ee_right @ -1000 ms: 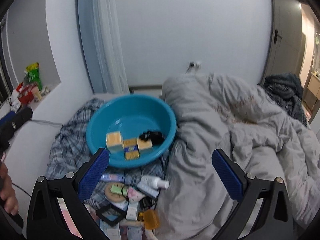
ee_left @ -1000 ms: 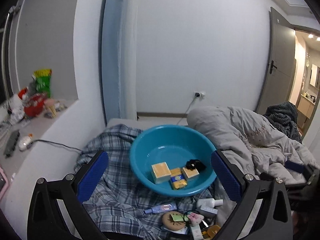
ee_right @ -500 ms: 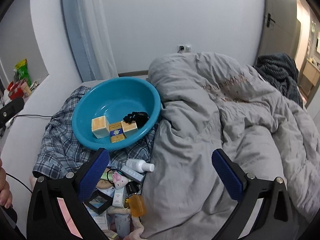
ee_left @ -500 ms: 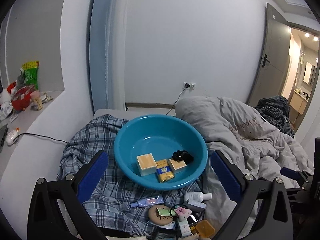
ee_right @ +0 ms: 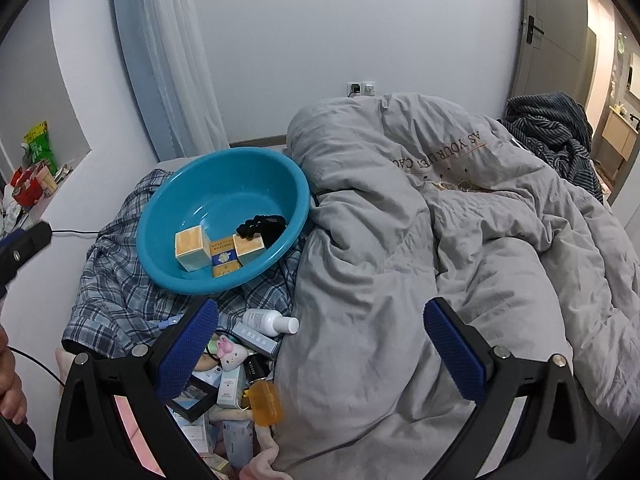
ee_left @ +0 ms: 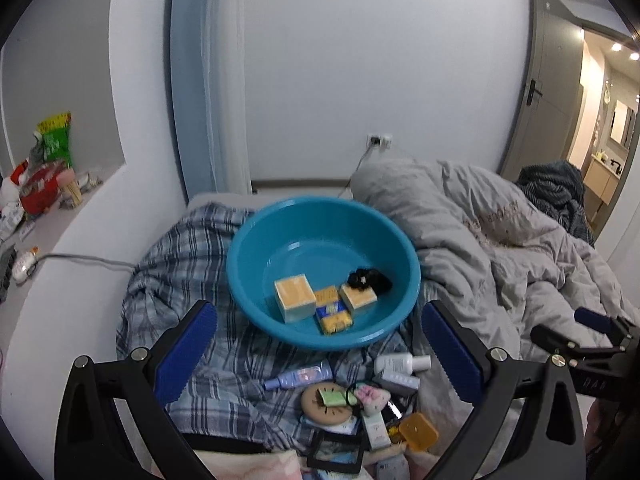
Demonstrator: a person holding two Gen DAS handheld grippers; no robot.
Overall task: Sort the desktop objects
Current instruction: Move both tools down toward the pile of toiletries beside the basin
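Observation:
A blue basin (ee_left: 256, 236) (ee_right: 160, 216) rests on a plaid cloth on the bed. Inside lie three small boxes (ee_left: 294, 298) (ee_right: 190, 248) and a black hair tie (ee_left: 368, 280) (ee_right: 260, 226). In front of the basin is a heap of small items: a white bottle (ee_left: 400, 363) (ee_right: 268, 322), a lilac tube (ee_left: 298, 376), a round compact (ee_left: 326, 404), a pink plush (ee_right: 232, 354) and an orange case (ee_left: 418, 432) (ee_right: 264, 402). My left gripper (ee_left: 320, 354) is open above the heap. My right gripper (ee_right: 320, 354) is open over the grey duvet, holding nothing.
A rumpled grey duvet (ee_right: 460, 240) covers the bed's right side, with a striped garment (ee_right: 560, 128) behind it. A ledge at left holds snack bags (ee_left: 52, 148) and a cable (ee_left: 80, 258). A door (ee_left: 548, 112) stands open at far right. A hand (ee_right: 10, 380) shows at the left edge.
Both grippers have drawn back and tilted down, so the basin sits higher in each view and more of the heap shows below. Both stay open.

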